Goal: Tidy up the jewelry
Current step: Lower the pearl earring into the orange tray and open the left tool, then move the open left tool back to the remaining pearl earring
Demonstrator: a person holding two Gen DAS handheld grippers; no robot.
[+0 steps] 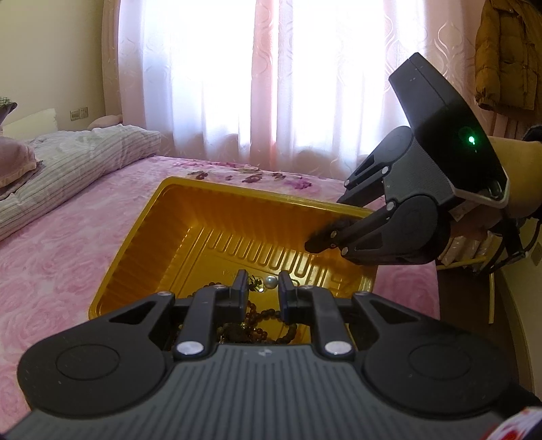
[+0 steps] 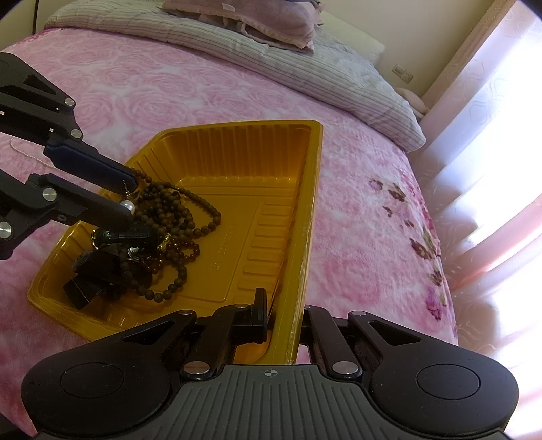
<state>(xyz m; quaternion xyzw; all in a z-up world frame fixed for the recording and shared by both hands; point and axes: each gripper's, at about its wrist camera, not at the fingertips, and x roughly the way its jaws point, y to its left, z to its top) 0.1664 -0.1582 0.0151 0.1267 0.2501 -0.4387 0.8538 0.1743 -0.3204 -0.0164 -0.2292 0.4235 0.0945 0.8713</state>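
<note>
Gold tray (image 2: 233,162): on pink bed, far half bare.
Right gripper (image 2: 283,314): clamped on tray's near rim.
Left gripper (image 1: 262,286): pinching pearl earring (image 1: 270,281) above beads (image 2: 176,216).

A bedroom in a home. Ahead of the left gripper (image 1: 262,286) spreads a bed (image 1: 78,237) under a pink rose-patterned blanket, with a striped quilt (image 1: 67,166) folded at its far left end and a mauve pillow (image 2: 257,20) on top. Beyond the bed hang sheer pink curtains (image 1: 264,84) over a bright window. A yellow padded jacket (image 1: 508,50) hangs at the far right.
</note>
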